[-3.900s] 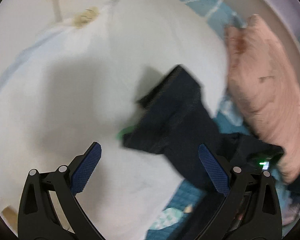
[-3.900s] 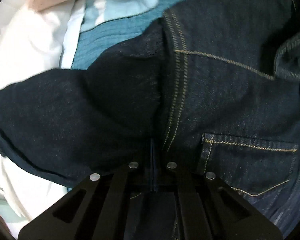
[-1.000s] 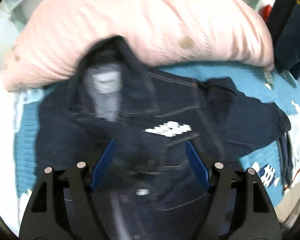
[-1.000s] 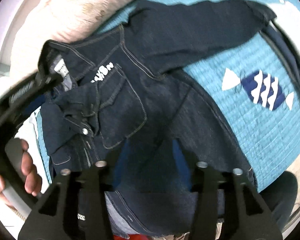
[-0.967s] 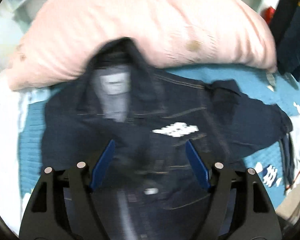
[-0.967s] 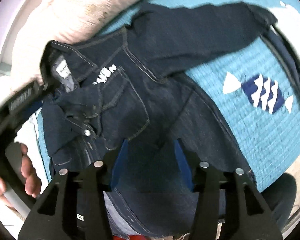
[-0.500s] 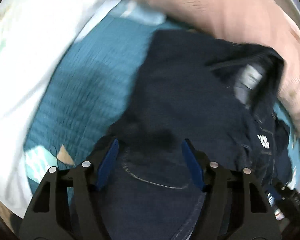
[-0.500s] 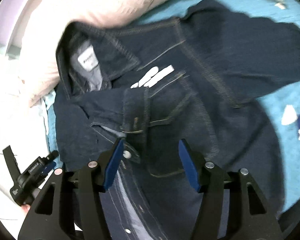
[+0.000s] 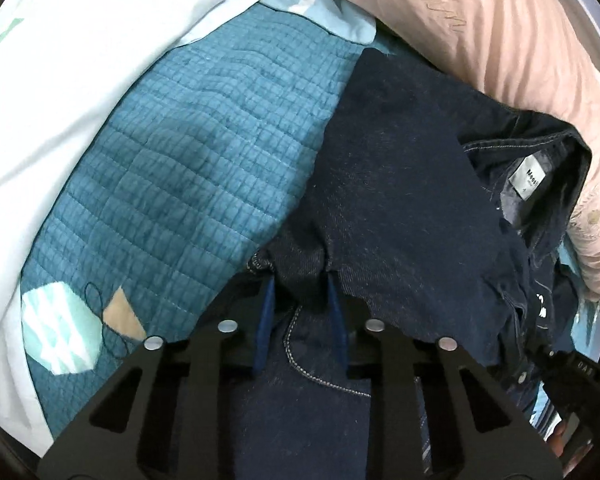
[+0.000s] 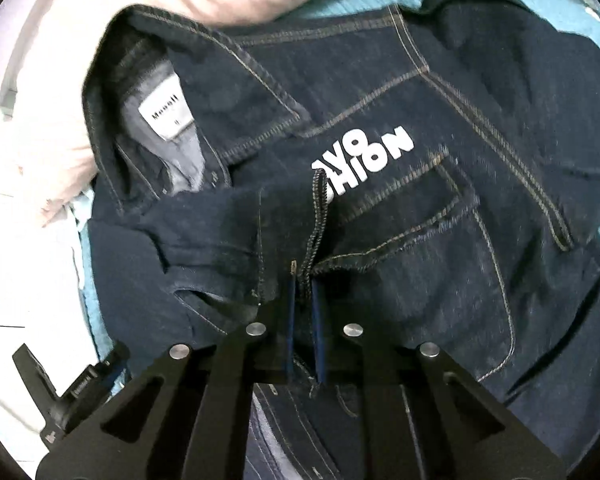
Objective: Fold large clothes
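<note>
Denim bunches inside both just-closed jaws: left hand-held gripper (image 9: 300, 280) and right hand-held gripper (image 10: 305, 292) each pinch the dark-blue denim jacket (image 10: 380, 208), readying a fold on the teal quilted bedspread (image 9: 188, 152).

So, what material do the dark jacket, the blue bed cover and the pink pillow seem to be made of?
The dark jacket looks like indigo denim: a matte twill weave with tan contrast stitching and a chest pocket. The blue bed cover seems to be a quilted cotton-like fabric, matte, with a stitched grid puckering it. The pink pillow looks like a soft woven case, slightly crinkled; its fibre cannot be told.
</note>
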{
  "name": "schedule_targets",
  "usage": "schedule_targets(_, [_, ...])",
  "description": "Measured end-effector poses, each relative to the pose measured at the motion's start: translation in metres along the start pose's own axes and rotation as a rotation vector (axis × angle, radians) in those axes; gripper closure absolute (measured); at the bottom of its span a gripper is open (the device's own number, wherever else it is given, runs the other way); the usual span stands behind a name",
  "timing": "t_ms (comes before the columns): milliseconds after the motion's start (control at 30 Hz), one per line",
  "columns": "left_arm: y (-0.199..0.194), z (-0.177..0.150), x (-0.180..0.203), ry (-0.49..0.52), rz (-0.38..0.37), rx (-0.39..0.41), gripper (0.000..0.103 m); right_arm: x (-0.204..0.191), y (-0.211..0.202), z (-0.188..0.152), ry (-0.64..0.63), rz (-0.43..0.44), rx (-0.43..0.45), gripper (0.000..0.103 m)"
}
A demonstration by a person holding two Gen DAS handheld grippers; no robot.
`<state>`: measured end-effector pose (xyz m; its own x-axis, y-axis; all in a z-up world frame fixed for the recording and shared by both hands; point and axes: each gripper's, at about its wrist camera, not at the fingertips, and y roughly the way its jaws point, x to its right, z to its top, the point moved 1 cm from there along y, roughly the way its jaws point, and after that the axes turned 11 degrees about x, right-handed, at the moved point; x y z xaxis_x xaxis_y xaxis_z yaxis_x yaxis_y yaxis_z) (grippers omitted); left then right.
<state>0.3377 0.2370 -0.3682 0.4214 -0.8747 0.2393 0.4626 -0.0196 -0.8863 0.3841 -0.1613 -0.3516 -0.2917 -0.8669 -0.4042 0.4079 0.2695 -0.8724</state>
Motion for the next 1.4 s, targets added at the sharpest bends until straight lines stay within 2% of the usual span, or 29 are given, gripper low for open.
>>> schedule_targets(133, [-0.01, -0.002, -0.002, 0.018, -0.003, 0.006, 0.085, -0.013, -0.029, 0.013, -0.037, 0.046, 0.103, 0.099])
schedule_targets(200, [-0.012, -0.004, -0.001, 0.016, -0.011, 0.002, 0.086, -0.017, -0.032, 0.02, -0.057, 0.034, 0.116, 0.099])
schedule_targets(300, [-0.01, -0.016, 0.01, 0.014, -0.007, -0.008, 0.086, -0.009, -0.004, 0.014, -0.101, -0.075, 0.075, 0.099])
schedule_targets(333, [-0.008, -0.019, 0.014, 0.017, -0.006, -0.019, 0.086, 0.008, 0.019, 0.007, -0.058, -0.117, 0.002, 0.099])
schedule_targets(367, [-0.007, -0.022, 0.015, 0.024, 0.003, -0.025, 0.086, 0.015, 0.03, 0.0, -0.019, -0.112, -0.026, 0.099])
schedule_targets(433, [-0.009, -0.026, 0.017, 0.053, 0.017, -0.018, 0.087, 0.016, 0.025, -0.003, -0.022, -0.097, 0.007, 0.098])
schedule_targets(533, [-0.017, -0.027, 0.025, 0.14, 0.05, -0.008, 0.087, 0.004, 0.013, -0.003, -0.085, -0.167, 0.005, 0.093])
schedule_targets(633, [-0.035, -0.023, 0.033, 0.209, 0.11, 0.028, 0.085, -0.008, -0.013, 0.002, -0.09, -0.102, 0.052, 0.093])
schedule_targets(667, [-0.042, -0.022, 0.037, 0.231, 0.109, 0.048, 0.082, -0.013, -0.021, 0.003, -0.098, -0.079, 0.07, 0.093])
schedule_targets(700, [-0.049, -0.02, 0.042, 0.259, 0.101, 0.063, 0.061, -0.02, -0.029, 0.003, -0.116, -0.059, 0.089, 0.093])
schedule_targets(733, [-0.056, -0.018, 0.048, 0.284, 0.089, 0.083, 0.05, -0.031, -0.037, 0.001, -0.149, -0.026, 0.113, 0.093])
schedule_targets(767, [-0.06, -0.013, 0.054, 0.293, 0.078, 0.105, 0.046, -0.037, -0.04, -0.001, -0.166, -0.006, 0.115, 0.093])
schedule_targets(833, [-0.065, -0.007, 0.064, 0.32, 0.075, 0.12, 0.047, -0.059, -0.04, -0.009, -0.21, 0.057, 0.094, 0.093])
schedule_targets(867, [-0.065, -0.006, 0.069, 0.324, 0.063, 0.111, 0.053, -0.071, -0.038, -0.014, -0.233, 0.079, 0.083, 0.093])
schedule_targets(900, [-0.063, -0.002, 0.073, 0.319, 0.023, 0.105, 0.068, -0.083, -0.033, -0.021, -0.264, 0.097, 0.062, 0.093])
schedule_targets(933, [-0.059, 0.002, 0.077, 0.317, -0.004, 0.09, 0.076, -0.095, -0.024, -0.027, -0.283, 0.108, 0.041, 0.094])
schedule_targets(1000, [-0.046, 0.007, 0.084, 0.32, -0.013, 0.066, 0.097, -0.104, -0.015, -0.039, -0.288, 0.142, -0.002, 0.096])
schedule_targets(1067, [-0.034, 0.008, 0.089, 0.322, -0.033, 0.042, 0.103, -0.108, -0.001, -0.044, -0.268, 0.17, -0.043, 0.096])
schedule_targets(1167, [-0.005, 0.002, 0.093, 0.314, -0.145, -0.049, 0.103, -0.111, 0.027, -0.053, -0.208, 0.217, -0.115, 0.099])
schedule_targets(1267, [0.035, -0.01, 0.092, 0.347, -0.107, -0.11, 0.103, -0.105, 0.075, -0.065, -0.169, 0.147, -0.204, 0.102])
schedule_targets(1300, [0.037, -0.012, 0.093, 0.365, -0.109, -0.108, 0.103, -0.1, 0.082, -0.066, -0.153, 0.161, -0.21, 0.103])
schedule_targets(1367, [0.03, -0.01, 0.096, 0.398, -0.094, -0.112, 0.103, -0.098, 0.072, -0.061, -0.134, 0.174, -0.228, 0.103])
schedule_targets(1400, [0.022, -0.009, 0.098, 0.44, -0.047, -0.098, 0.103, -0.096, 0.06, -0.057, -0.166, 0.122, -0.198, 0.103])
